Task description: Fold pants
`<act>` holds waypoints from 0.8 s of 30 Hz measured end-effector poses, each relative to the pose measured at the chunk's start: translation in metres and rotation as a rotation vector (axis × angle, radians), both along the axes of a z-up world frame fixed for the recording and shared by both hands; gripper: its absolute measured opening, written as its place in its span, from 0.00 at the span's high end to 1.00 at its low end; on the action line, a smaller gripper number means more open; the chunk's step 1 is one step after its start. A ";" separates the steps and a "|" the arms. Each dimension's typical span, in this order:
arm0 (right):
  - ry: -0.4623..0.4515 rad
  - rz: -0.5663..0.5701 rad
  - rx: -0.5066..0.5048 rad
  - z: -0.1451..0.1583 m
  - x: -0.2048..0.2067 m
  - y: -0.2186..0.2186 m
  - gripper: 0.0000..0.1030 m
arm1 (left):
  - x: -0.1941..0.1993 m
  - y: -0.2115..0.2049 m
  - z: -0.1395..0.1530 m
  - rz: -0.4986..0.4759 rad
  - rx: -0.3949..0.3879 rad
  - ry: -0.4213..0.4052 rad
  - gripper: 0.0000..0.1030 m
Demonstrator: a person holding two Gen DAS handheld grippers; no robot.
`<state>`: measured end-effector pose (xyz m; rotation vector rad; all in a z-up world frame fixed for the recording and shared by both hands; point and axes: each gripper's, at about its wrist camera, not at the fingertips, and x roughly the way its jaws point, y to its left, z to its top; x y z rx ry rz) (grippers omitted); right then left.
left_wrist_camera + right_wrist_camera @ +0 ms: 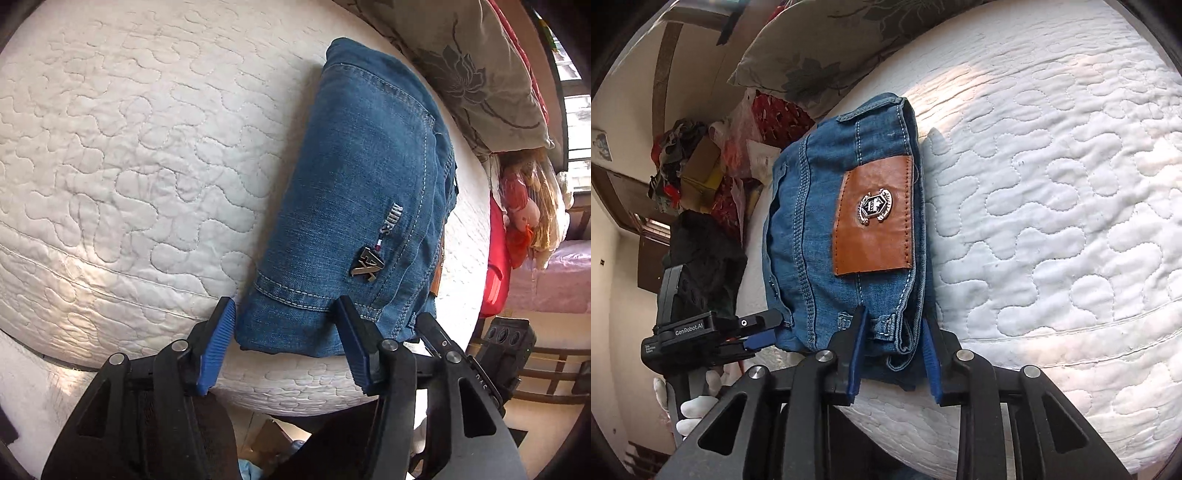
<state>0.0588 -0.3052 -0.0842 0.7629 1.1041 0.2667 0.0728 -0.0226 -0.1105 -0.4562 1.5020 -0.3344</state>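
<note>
Denim pants point(354, 206) folded at mattress point(122, 155) edge, open quilting beside.

The left gripper point(286, 332) points steeply down, jaws apart and pressing nothing. The right gripper point(895, 354) angles down, jaws narrower. A white-gloved hand point(690, 402) holds the left gripper's handle.

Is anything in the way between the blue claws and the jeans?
No, nothing visible. The folded jeans lie on the white mattress, their near edge already between the fingers of the left gripper and the right gripper.
</note>
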 end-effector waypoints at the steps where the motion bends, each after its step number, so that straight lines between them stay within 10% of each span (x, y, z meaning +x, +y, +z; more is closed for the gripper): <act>1: -0.010 -0.019 0.016 0.006 -0.001 -0.003 0.67 | -0.001 0.000 0.006 0.001 -0.003 -0.024 0.47; 6: -0.094 -0.072 0.016 0.033 0.000 -0.020 0.46 | 0.004 0.014 0.041 0.021 -0.040 -0.166 0.44; 24: -0.061 -0.058 0.219 -0.027 0.048 -0.010 0.30 | 0.063 -0.023 -0.014 0.062 -0.101 -0.030 0.23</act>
